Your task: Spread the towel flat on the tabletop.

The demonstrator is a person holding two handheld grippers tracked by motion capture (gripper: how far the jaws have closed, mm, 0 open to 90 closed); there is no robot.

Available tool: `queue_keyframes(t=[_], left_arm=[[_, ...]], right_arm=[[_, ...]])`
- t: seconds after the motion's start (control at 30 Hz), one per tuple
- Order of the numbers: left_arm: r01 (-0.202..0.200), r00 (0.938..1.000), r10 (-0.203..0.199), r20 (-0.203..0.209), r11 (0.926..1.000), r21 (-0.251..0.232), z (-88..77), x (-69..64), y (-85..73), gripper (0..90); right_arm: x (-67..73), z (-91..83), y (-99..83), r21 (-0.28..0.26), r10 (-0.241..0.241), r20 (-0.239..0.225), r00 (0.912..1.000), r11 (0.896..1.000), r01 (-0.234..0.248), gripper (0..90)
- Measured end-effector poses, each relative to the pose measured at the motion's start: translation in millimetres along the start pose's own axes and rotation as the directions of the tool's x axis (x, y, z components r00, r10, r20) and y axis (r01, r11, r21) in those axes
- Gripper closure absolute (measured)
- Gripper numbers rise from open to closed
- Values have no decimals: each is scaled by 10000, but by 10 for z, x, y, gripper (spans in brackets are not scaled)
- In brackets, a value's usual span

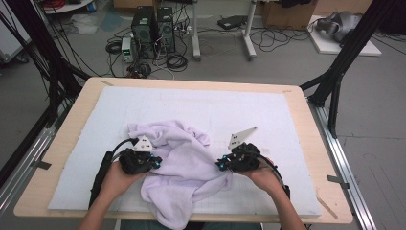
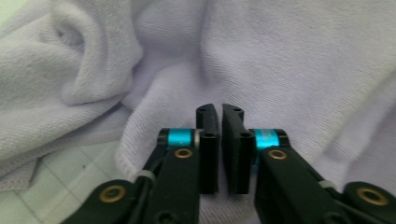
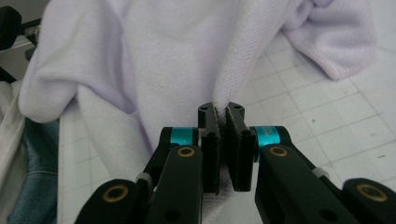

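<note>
A crumpled lavender towel (image 1: 186, 163) lies at the front middle of the table, and its lower end hangs over the near edge. My left gripper (image 1: 155, 163) is at the towel's left side. In the left gripper view its jaws (image 2: 220, 112) stand together over the towel (image 2: 280, 56), with a thin bit of cloth in the slit between them. My right gripper (image 1: 221, 165) is at the towel's right side. In the right gripper view it (image 3: 221, 109) is shut on a hemmed edge of the towel (image 3: 163, 56), which runs up from between the pads.
A white gridded mat (image 1: 268, 120) covers the wooden table (image 1: 306, 110), with bare mat to the back, left and right of the towel. Black frame posts stand at both sides. Computers (image 1: 153, 31) and cables lie on the floor beyond.
</note>
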State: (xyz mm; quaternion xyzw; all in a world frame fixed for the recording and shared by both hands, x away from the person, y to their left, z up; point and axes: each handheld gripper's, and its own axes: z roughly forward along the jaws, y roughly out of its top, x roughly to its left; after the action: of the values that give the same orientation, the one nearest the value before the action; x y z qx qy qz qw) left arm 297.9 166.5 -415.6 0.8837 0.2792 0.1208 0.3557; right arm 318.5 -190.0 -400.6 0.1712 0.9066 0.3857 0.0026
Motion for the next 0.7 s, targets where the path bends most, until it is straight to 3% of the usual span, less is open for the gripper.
queue_keyframes(t=[0.27,0.43,0.47,0.5,0.53,0.6,0.7], left_arm=[[-205,9997,197,-120,9974,-686,-382,-187,-123,897],[-330,9994,321,-108,9955,-885,-572,-233,-137,896],[-295,9995,284,-121,9950,-956,-575,-222,-115,765],[-202,9997,190,-132,9951,-968,-562,-203,-88,765],[-171,9998,160,-124,9948,-1006,-533,-183,-62,680],[-150,9999,148,-29,9949,-993,-432,-136,-22,623],[136,9999,-134,36,9977,-668,-237,-55,-6,550]], right_arm=[[383,-170,-208,-542,-71,-512,9987,9985,43,860],[558,-164,-169,-537,-560,-976,9937,9973,509,827],[520,-208,-108,-975,-465,-891,9949,9945,378,732],[520,-208,-108,-975,-465,-891,9949,9945,378,732],[482,-237,-72,-1177,-375,-784,9962,9927,281,711],[385,-265,7,-1491,-208,-369,9991,9887,151,681],[213,-163,102,-1184,-90,446,9990,9929,142,644]])
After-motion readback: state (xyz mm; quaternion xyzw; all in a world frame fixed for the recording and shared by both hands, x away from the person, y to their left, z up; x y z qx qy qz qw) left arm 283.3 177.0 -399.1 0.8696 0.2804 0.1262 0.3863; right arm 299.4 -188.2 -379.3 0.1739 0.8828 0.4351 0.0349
